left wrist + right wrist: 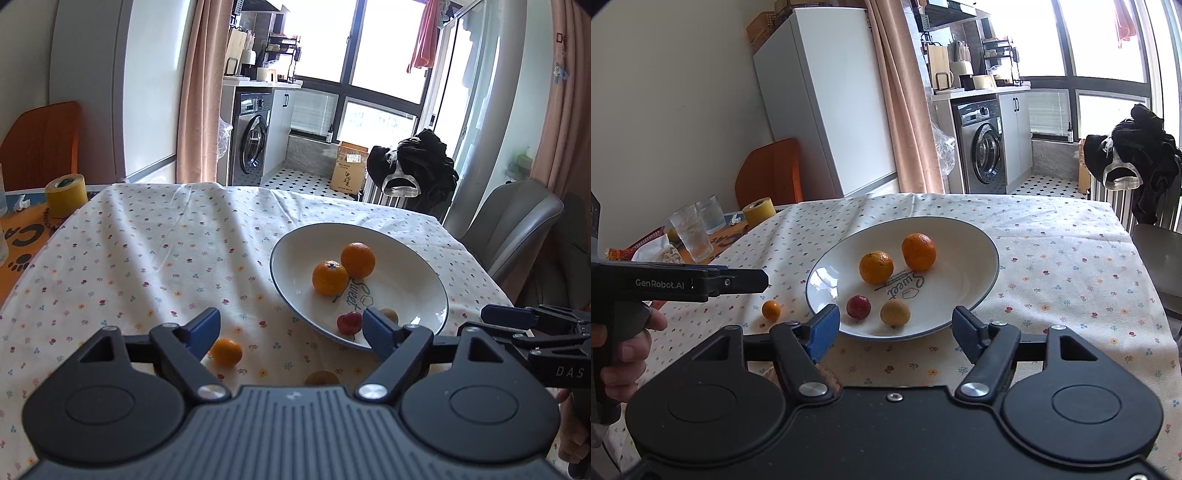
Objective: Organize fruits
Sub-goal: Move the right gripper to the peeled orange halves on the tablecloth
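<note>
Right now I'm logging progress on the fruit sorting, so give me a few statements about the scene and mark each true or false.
1. The plate holds four fruits. True.
2. A small orange fruit lies on the tablecloth outside the plate. True.
3. The left gripper is shut on an orange. False: its jaws stand open, holding nothing.
4. The red fruit lies on the tablecloth. False: it is in the plate.
5. The right gripper is open. True.

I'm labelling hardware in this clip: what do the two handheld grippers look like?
Both are matt black with blue finger pads, silver pivot screws and round discs on a ribbed body. The left gripper shows white "GenRobot.AI" lettering on its side and a pistol-style handle in the right wrist view. The right gripper shows "DAS" lettering. No cables or sleeves visible.
</note>
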{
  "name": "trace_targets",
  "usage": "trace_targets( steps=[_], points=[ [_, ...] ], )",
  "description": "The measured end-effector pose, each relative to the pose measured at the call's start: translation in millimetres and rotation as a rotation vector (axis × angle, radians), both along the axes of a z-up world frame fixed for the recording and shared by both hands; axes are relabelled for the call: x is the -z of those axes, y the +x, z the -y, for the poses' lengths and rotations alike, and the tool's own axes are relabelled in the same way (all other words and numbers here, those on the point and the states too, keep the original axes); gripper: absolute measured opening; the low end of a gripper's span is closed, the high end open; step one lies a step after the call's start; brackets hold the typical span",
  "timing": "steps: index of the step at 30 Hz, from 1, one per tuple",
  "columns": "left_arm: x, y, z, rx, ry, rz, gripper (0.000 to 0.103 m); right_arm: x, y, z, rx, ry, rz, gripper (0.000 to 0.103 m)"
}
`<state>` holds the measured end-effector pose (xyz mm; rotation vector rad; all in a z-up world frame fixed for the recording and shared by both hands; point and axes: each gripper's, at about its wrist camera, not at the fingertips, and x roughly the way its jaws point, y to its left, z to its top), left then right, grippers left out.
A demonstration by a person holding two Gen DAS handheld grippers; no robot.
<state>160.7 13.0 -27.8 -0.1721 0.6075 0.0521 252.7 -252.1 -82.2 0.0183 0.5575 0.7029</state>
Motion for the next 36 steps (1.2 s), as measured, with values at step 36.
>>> trace_targets(
  steps=[36],
  points=[
    [28,-79,-25,-0.089,-0.046,-0.045,0.082,22,-67,-48,-0.28,-0.074,-0.076,0.045]
  ],
)
